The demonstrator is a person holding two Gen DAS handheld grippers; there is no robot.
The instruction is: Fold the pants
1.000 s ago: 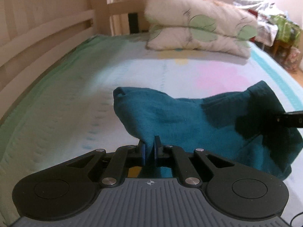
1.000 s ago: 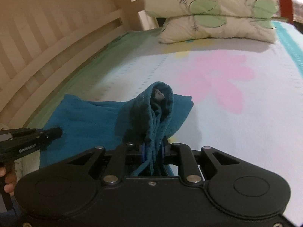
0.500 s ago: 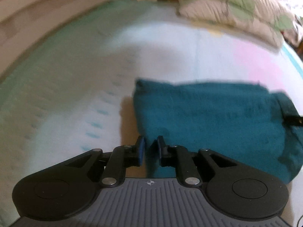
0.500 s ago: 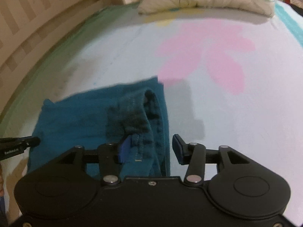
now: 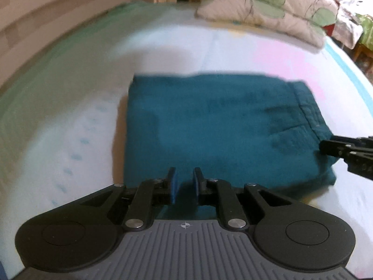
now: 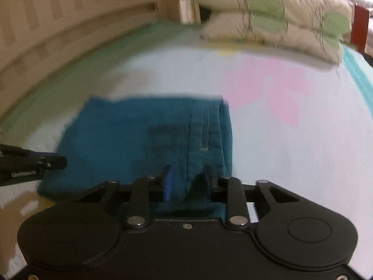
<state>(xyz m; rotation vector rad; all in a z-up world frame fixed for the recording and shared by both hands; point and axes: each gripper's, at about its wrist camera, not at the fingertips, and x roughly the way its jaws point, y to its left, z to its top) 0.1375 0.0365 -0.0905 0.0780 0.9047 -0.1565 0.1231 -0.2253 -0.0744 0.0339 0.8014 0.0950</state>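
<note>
We have just released the pants [image 5: 216,126]: left gripper [image 5: 184,184] and right gripper [image 6: 187,178] stand parted beside them, fold laid flat on the bed [image 5: 70,98]

Bed [image 5: 70,74]: folded teal pants [image 5: 216,126] flat, stacked pillows [image 5: 263,11] beyond

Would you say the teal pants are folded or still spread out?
Folded: the teal pants lie as a compact rectangle on the bed sheet, layered edges showing at the right side.
</note>
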